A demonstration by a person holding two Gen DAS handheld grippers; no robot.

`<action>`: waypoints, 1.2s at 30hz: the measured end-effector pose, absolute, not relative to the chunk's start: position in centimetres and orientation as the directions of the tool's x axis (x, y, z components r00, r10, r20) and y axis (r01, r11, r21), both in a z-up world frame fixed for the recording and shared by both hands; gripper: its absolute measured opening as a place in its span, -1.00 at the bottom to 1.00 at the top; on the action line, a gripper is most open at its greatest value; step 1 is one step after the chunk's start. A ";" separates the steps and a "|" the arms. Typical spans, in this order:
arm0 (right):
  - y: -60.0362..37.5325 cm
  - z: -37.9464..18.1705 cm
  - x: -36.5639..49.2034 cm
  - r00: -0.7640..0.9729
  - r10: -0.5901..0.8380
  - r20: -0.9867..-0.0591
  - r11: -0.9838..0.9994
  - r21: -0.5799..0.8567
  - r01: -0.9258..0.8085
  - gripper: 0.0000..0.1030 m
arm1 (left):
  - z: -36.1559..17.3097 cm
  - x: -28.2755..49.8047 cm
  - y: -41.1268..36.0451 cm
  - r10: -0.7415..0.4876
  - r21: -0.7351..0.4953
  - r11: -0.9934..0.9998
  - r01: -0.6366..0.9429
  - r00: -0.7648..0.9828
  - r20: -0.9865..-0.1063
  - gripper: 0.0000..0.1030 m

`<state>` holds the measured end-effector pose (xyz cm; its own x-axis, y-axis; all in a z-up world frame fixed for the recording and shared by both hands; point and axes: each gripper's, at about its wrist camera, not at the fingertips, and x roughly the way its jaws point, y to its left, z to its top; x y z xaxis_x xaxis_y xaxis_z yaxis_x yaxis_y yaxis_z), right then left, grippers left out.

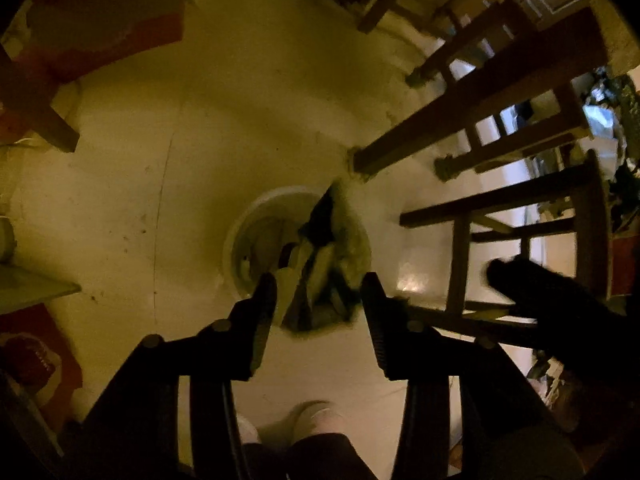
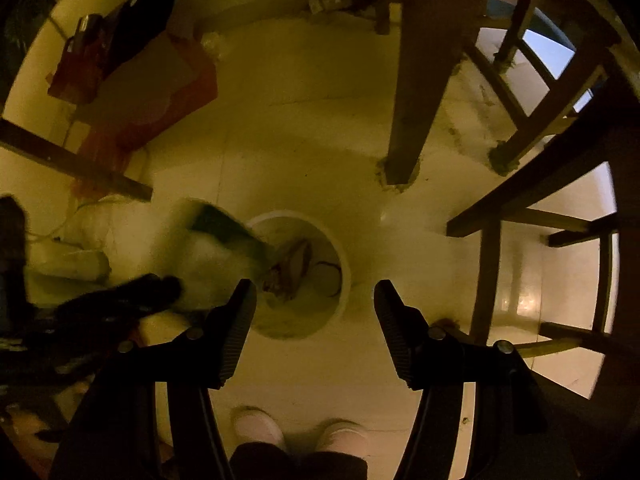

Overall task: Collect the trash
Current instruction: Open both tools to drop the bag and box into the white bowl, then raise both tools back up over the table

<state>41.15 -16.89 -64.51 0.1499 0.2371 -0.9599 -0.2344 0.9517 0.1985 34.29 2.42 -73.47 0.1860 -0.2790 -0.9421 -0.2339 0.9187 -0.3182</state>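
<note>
A white round bin (image 1: 256, 210) stands on the pale floor below me. A crumpled green, dark and white wrapper (image 1: 340, 236) hangs blurred over the bin's mouth, between the spread fingers of my left gripper (image 1: 319, 280); the pads do not press on it. In the right wrist view the same wrapper (image 2: 218, 240) is a smear at the left rim of the bin (image 2: 347, 276), just beyond the dark left gripper (image 2: 168, 286). Brownish trash (image 2: 292, 268) lies inside. My right gripper (image 2: 315, 285) stands open over the bin with nothing between its fingers.
Dark wooden chair and table legs (image 1: 460, 120) (image 2: 416, 80) stand close to the right of the bin. A red and white box (image 2: 160, 92) lies on the floor at the upper left. White bags (image 2: 80, 240) sit at the left. The person's light shoes (image 2: 256, 426) are at the bottom.
</note>
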 end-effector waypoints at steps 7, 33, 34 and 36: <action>-17.1 -61.7 41.1 0.174 0.244 -0.954 0.950 0.199 -0.241 0.11 | -69.9 33.0 1.4 -0.235 -0.268 0.944 -0.194 0.176 -0.956 -0.18; -14.3 -23.2 34.9 0.500 0.355 -0.790 0.903 0.150 -0.404 0.11 | -25.0 26.7 3.9 -0.076 -0.155 0.984 -0.086 0.585 -0.807 -0.18; -14.3 -21.1 34.4 0.525 0.363 -0.770 0.902 0.148 -0.406 0.11 | -22.8 26.2 4.2 -0.069 -0.151 0.985 -0.084 0.611 -0.788 -0.18; -14.3 -17.9 33.3 0.572 0.374 -0.730 0.901 0.139 -0.412 0.11 | -19.5 25.4 4.7 -0.066 -0.153 0.985 -0.078 0.652 -0.755 -0.18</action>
<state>33.30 -14.30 -17.94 0.5722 0.3739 -0.7299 -0.4118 0.9007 0.1386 25.45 4.71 -19.53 0.6523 -0.0659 -0.7551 -0.0778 0.9851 -0.1532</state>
